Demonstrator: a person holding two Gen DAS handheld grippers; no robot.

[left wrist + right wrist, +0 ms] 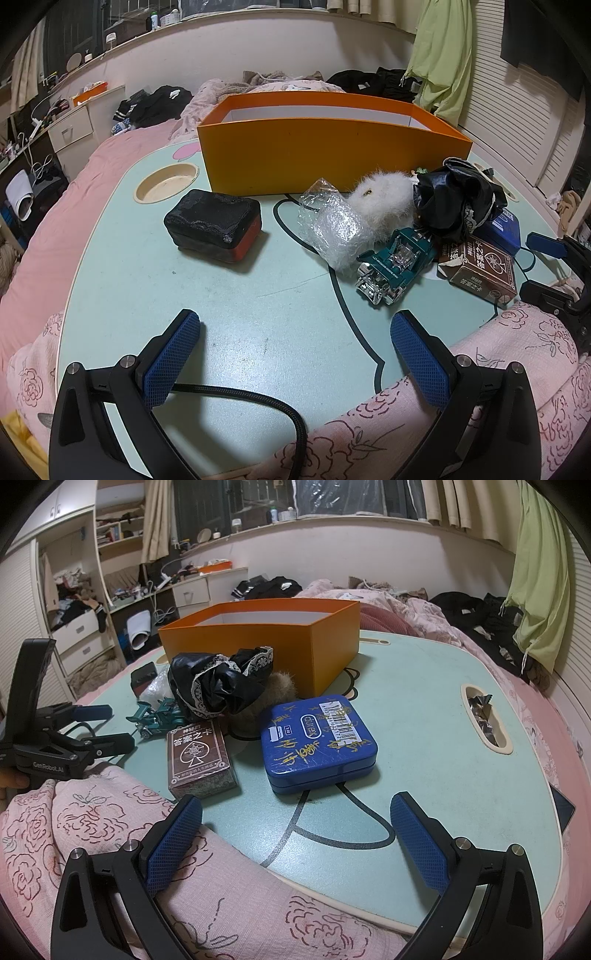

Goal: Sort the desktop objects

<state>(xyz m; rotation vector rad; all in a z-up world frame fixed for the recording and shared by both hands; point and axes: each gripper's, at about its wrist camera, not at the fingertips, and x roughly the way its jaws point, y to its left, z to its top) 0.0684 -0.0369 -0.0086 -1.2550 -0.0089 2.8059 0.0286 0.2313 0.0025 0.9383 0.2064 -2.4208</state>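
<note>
An open orange box point(317, 155) point(280, 642) stands at the far side of the pale green lap table point(229, 295) point(417, 716). In front of it lie a black-and-red case point(214, 225), a crumpled clear wrap point(332, 229), a white furry thing point(384, 199), a black lace-trimmed cloth point(458, 195) point(221, 679), a teal toy car point(391, 266) point(162, 716), a brown card box point(480, 269) point(199, 757) and a blue tin point(502, 229) point(317, 738). My left gripper point(295, 354) point(110, 727) hovers open over the near table edge. My right gripper point(295, 842) point(543, 266) is open too, just short of the blue tin.
A round cup recess point(166, 182) sits at the table's left, and a slot point(484, 720) with foil wrappers at its right. Pink floral bedding point(110, 830) bunches against the near edge. A black cable point(266, 402) runs under my left gripper. Bed, clothes and drawers surround the table.
</note>
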